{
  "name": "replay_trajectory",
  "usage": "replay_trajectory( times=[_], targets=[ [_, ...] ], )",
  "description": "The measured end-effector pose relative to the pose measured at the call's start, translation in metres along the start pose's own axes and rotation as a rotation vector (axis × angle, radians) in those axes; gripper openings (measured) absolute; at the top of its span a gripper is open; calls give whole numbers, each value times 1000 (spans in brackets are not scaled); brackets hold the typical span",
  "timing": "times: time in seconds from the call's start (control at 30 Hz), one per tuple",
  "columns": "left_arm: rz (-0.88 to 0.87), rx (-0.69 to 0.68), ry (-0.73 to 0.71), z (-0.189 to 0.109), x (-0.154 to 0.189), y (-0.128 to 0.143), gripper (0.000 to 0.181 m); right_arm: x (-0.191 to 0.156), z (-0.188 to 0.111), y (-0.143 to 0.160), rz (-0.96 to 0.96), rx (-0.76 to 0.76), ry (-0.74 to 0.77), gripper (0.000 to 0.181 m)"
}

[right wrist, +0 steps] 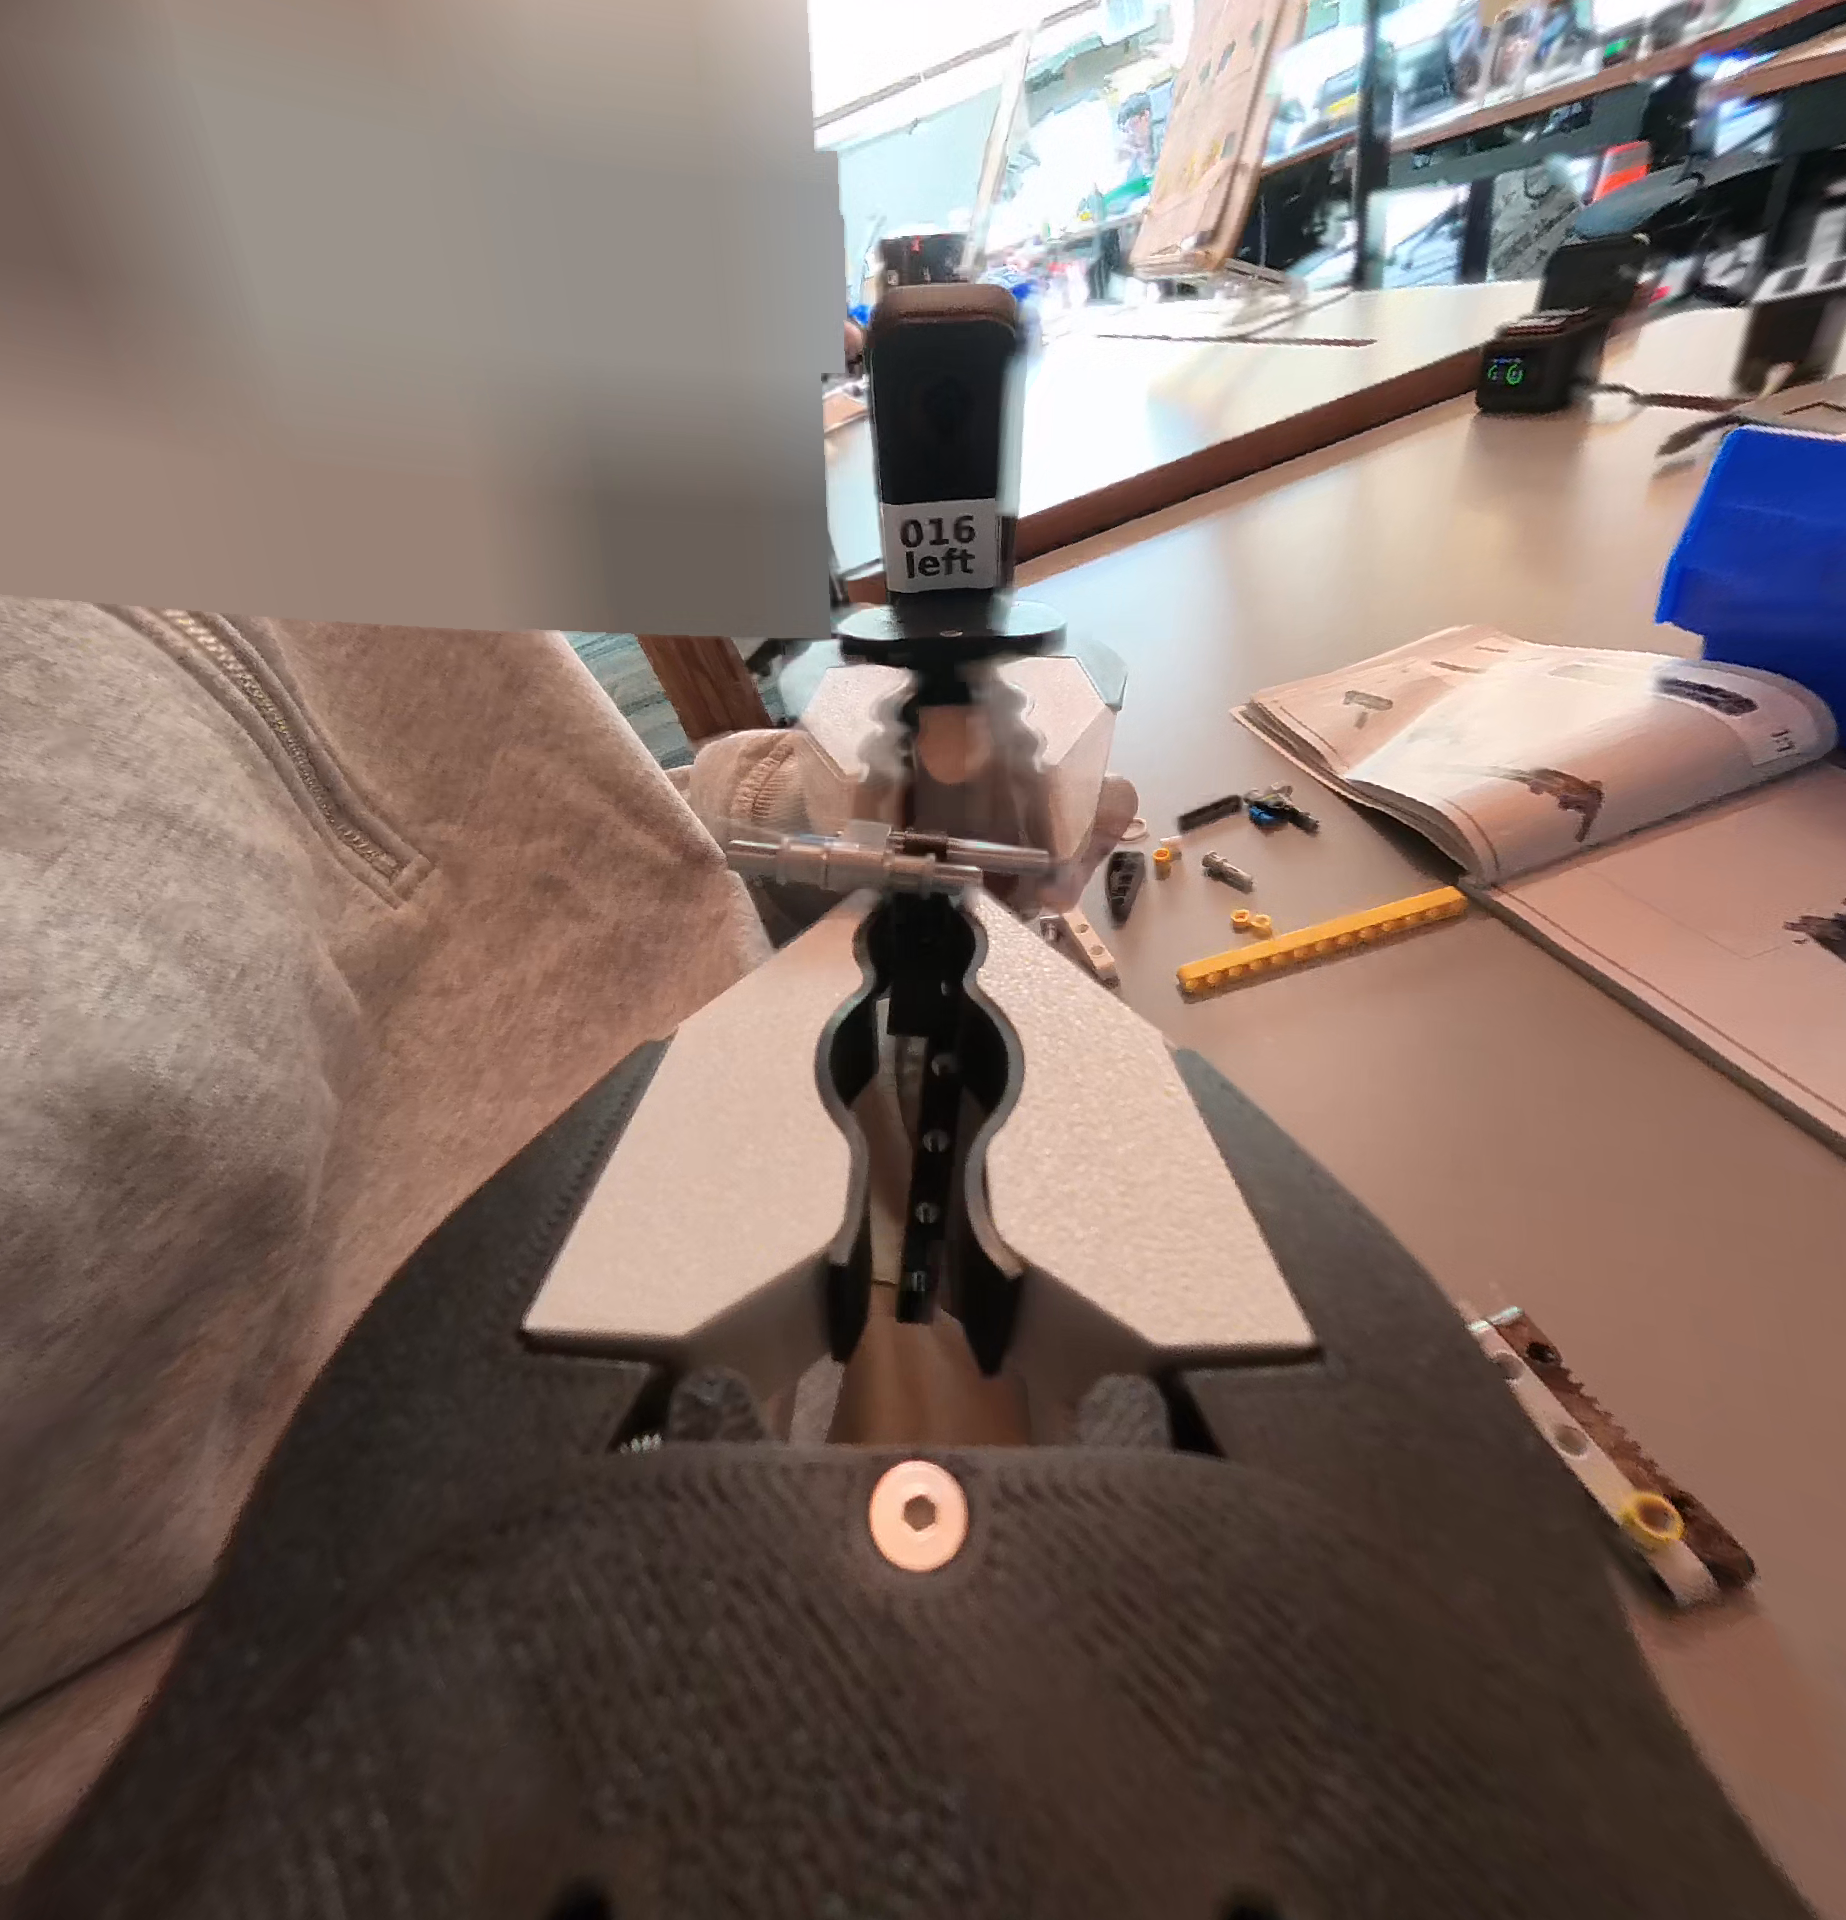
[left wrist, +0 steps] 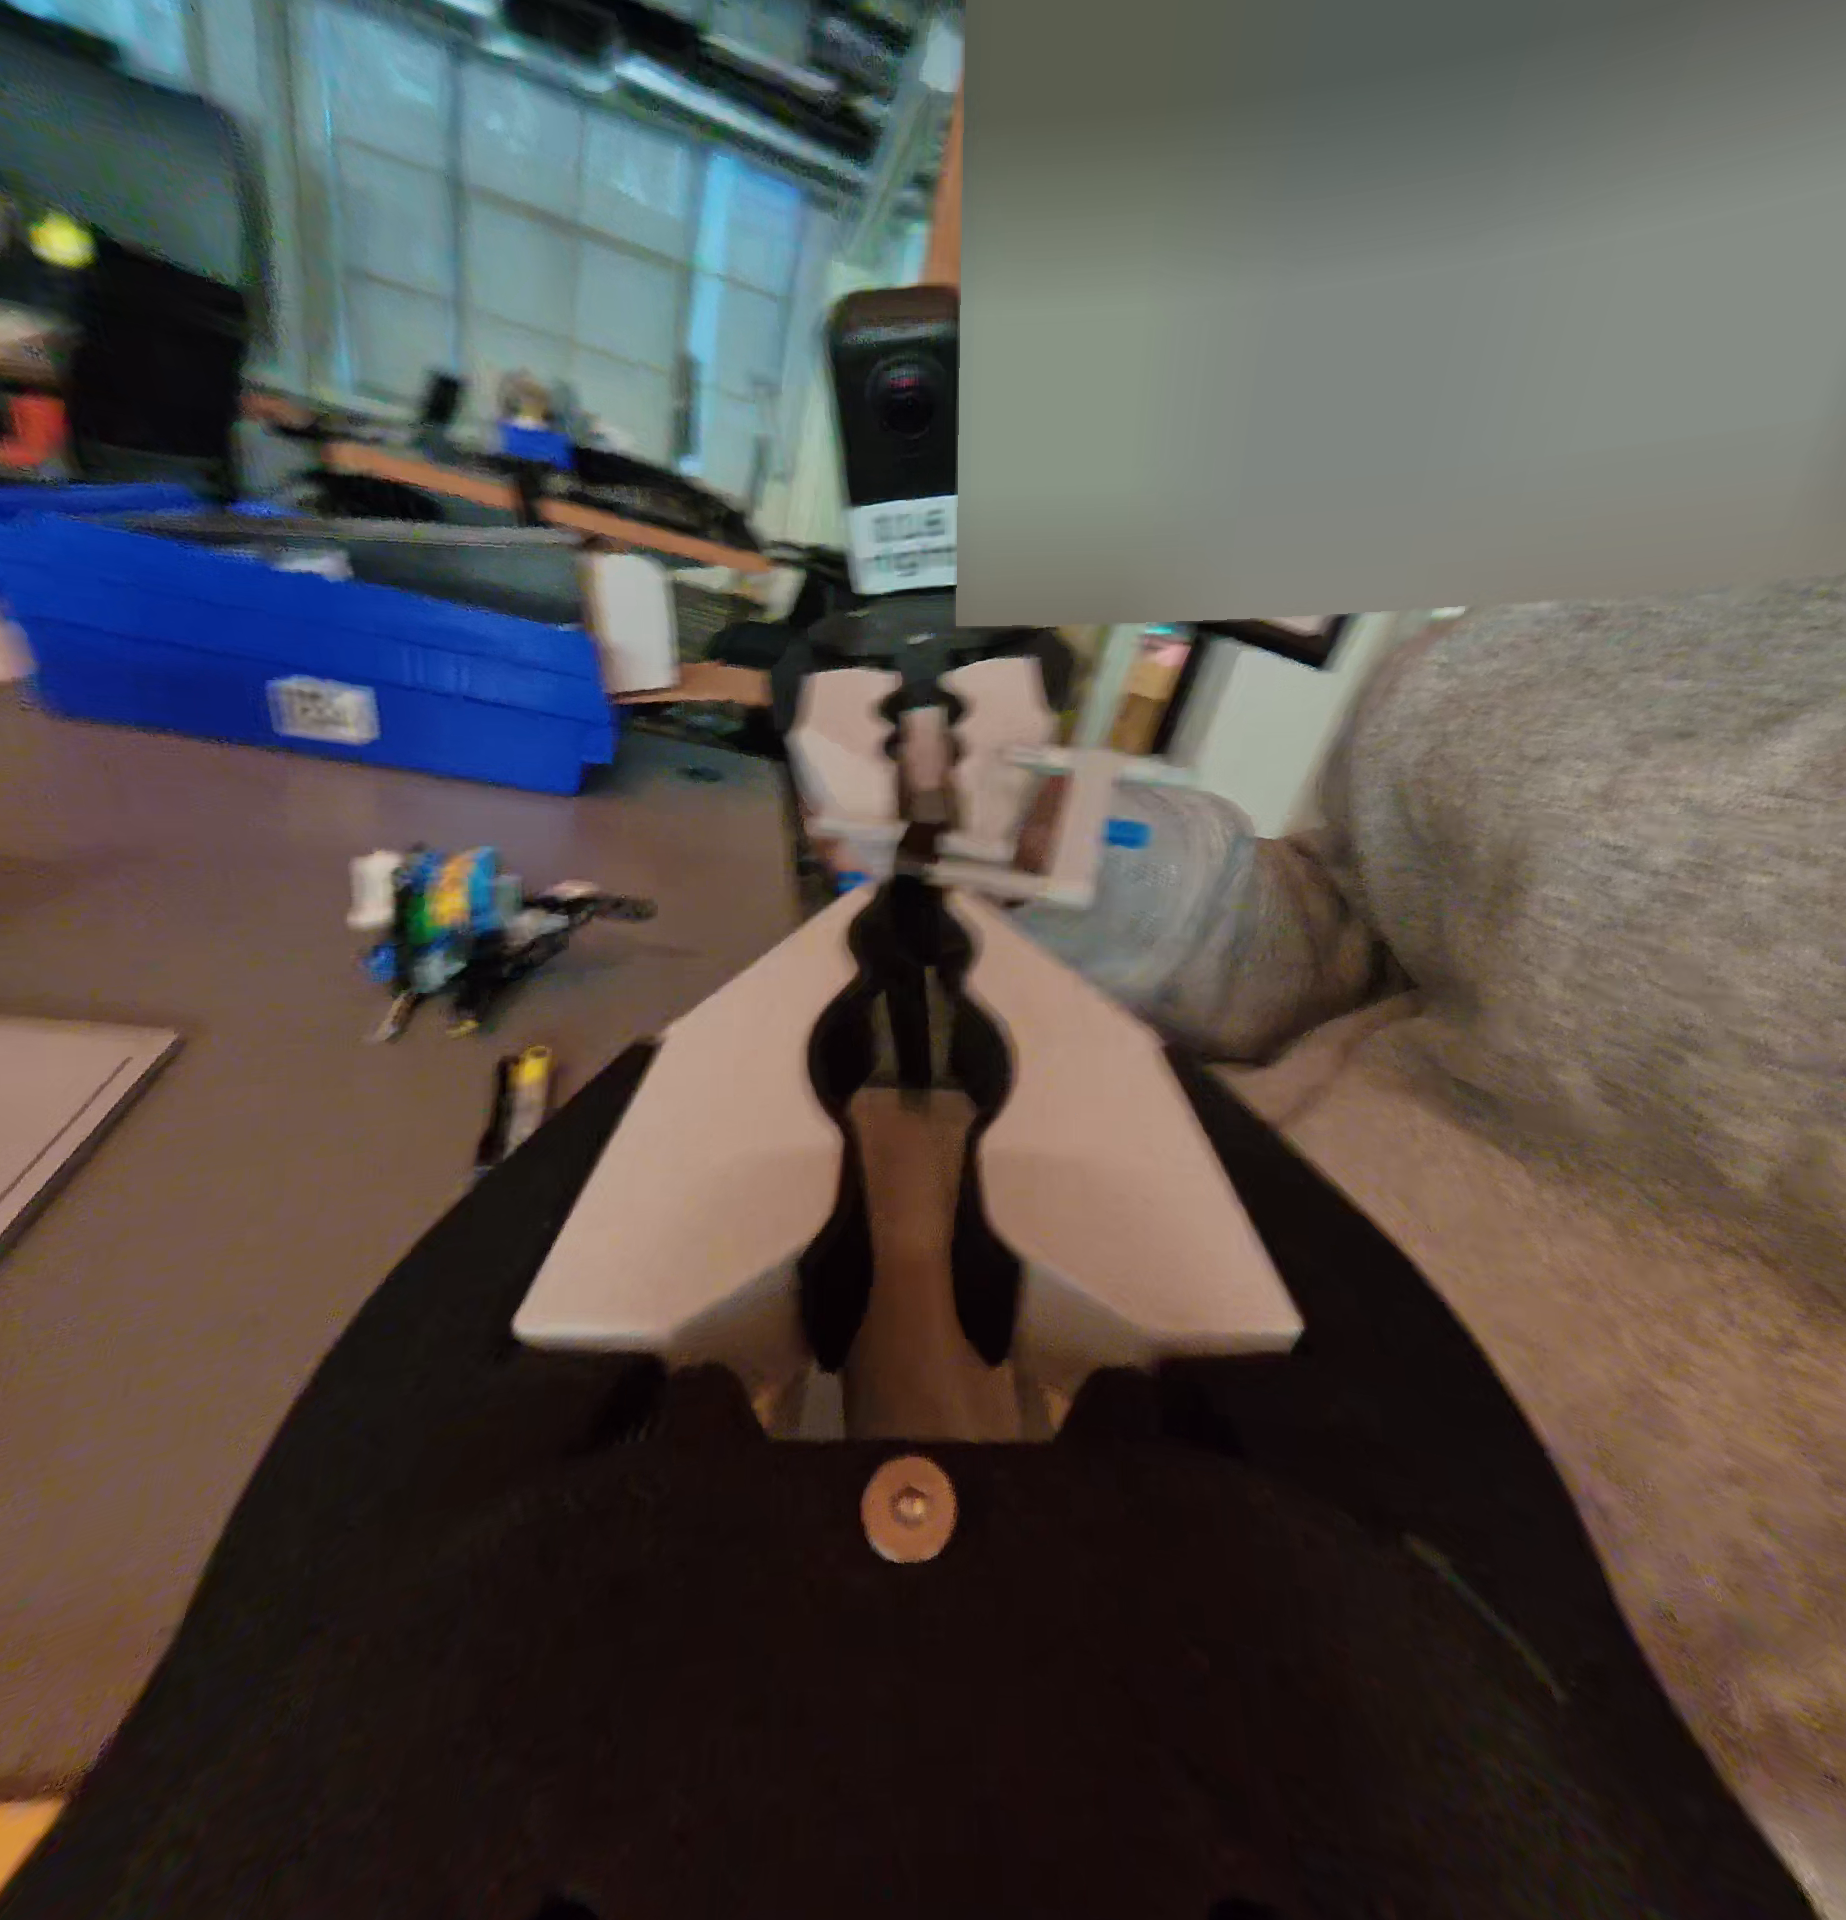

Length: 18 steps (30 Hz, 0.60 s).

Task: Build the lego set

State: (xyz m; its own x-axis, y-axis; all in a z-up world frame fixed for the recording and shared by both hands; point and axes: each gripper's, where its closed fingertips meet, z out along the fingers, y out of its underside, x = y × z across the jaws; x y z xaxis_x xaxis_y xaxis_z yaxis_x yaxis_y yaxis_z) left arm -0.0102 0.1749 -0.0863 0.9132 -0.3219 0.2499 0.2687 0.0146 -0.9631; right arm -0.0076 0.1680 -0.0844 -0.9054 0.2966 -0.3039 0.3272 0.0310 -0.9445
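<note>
1. Facing each other tip to tip above the table, our two grippers meet in front of a person's grey sweatshirt.
2. We see the right gripper with its jaws clamped on a black holed Lego beam that runs lengthwise between the fingers.
3. We see the left gripper with its jaws drawn close around a thin black piece; motion blur keeps us from telling what that piece is.
4. Where the tips meet, a grey Lego axle assembly lies crosswise; in the left wrist view it reads as a pale grey frame.
5. On the table to the right gripper's side lie a long yellow beam, small loose parts and an open instruction booklet.
6. A partly built colourful model sits on the table, with a blue bin behind it.
7. A white beam with a yellow bush lies near the right gripper's body.
</note>
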Motion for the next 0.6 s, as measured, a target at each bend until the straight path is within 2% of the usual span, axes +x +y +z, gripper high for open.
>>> replay_trajectory(
  times=[0.07,0.1,0.2,0.47,0.5,0.57,0.6],
  targets=[
    [9,65,-54,-3,-7,-9,0,5,-2,1,-10,-6,33,7],
    [-6,58,-48,-4,-6,-10,0,2,-1,2,-1,-14,11,6],
    [-26,-8,-50,-4,-7,-1,0,11,0,6,-20,-34,78,5],
    [-84,2,-119,-7,-24,1,0,19,-1,8,9,-28,96,6],
    [-92,-1,-119,-9,-25,2,10,20,-1,8,10,-27,99,5],
    [-107,-23,-114,-12,-26,6,39,21,-2,7,12,-18,104,6],
    [-113,-30,-89,-13,-22,7,46,22,-2,6,14,-12,104,5]
  ],
)
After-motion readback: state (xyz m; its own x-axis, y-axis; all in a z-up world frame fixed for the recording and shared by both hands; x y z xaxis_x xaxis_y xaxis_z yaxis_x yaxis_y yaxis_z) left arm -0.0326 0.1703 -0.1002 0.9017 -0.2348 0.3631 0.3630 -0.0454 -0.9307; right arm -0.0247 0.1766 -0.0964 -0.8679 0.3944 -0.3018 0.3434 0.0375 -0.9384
